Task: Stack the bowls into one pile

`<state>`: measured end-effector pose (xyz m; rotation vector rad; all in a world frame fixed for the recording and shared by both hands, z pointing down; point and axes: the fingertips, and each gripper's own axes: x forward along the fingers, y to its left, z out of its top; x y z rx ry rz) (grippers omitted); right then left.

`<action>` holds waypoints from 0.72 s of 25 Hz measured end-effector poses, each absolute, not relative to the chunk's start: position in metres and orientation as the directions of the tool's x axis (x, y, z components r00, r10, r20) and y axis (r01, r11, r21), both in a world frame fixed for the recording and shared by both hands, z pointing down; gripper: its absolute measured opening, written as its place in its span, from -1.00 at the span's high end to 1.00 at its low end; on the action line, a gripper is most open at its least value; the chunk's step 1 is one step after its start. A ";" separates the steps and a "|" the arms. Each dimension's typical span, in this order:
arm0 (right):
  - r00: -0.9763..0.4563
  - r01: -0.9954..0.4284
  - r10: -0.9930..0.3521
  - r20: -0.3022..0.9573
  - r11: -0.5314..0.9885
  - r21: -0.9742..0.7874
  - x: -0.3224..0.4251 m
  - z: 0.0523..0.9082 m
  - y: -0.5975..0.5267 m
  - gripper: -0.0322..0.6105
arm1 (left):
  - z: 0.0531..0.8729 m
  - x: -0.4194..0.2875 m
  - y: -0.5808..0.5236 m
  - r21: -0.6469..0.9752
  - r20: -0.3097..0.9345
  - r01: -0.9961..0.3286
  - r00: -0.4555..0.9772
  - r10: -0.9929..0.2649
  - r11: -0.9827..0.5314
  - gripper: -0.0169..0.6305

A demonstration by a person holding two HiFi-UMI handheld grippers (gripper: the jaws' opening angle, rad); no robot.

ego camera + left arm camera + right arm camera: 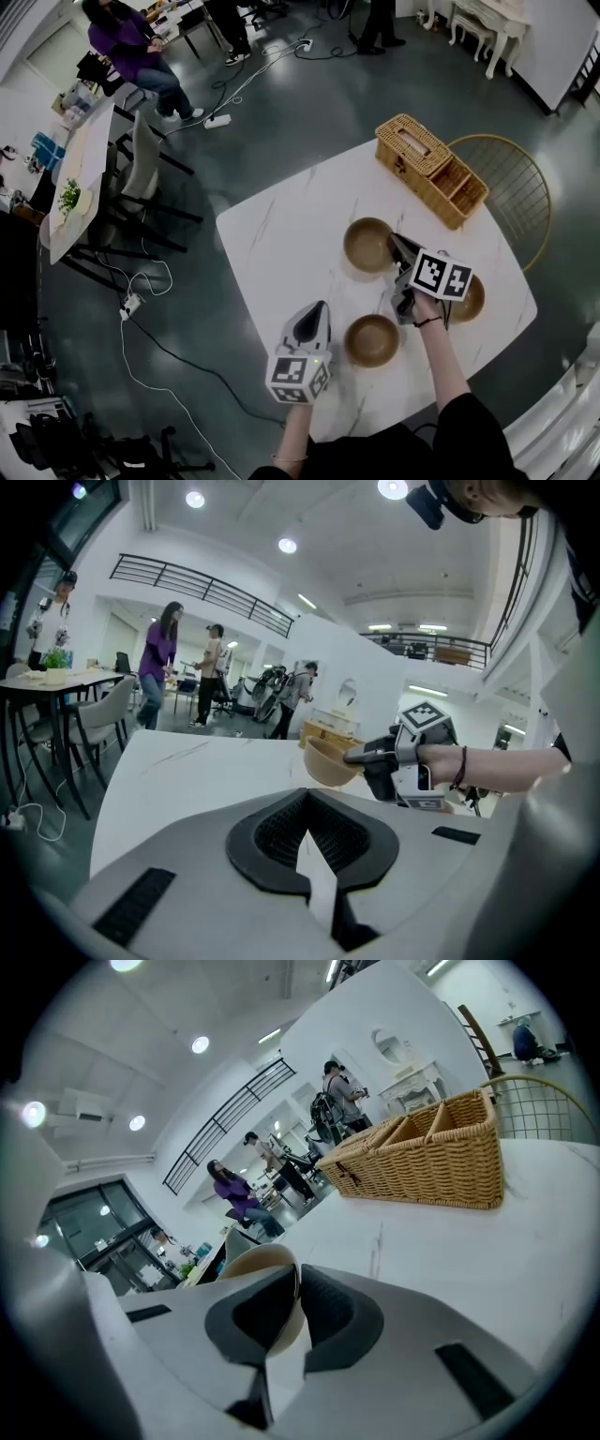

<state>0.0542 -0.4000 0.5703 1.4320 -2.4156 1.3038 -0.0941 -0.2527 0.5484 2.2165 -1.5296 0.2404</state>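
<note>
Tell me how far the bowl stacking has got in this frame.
Done: nothing, the three bowls lie apart on the table. In hand: the right claw grips the far bowl by its rim; the left claw holds nothing. Left: stack that bowl, the near bowl and the right-side bowl into one pile.

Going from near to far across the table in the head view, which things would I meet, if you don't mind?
First the loose bowl, then the held bowl in the right gripper's jaws, then the wicker basket.
</note>
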 end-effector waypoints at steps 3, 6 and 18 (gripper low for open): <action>-0.588 -0.733 -0.696 0.412 0.244 -0.635 0.053 0.561 -0.386 0.81 | 0.543 -0.095 -0.246 0.243 0.370 -0.921 0.377 -0.849 -0.304 0.91; -0.596 -0.729 -0.695 0.402 0.257 -0.635 0.053 0.554 -0.372 0.82 | 0.537 -0.097 -0.239 0.238 0.359 -0.922 0.377 -0.854 -0.307 0.91; -0.633 -0.709 -0.684 0.364 0.323 -0.627 0.056 0.530 -0.309 0.82 | 0.518 -0.098 -0.206 0.235 0.323 -0.916 0.388 -0.863 -0.324 0.91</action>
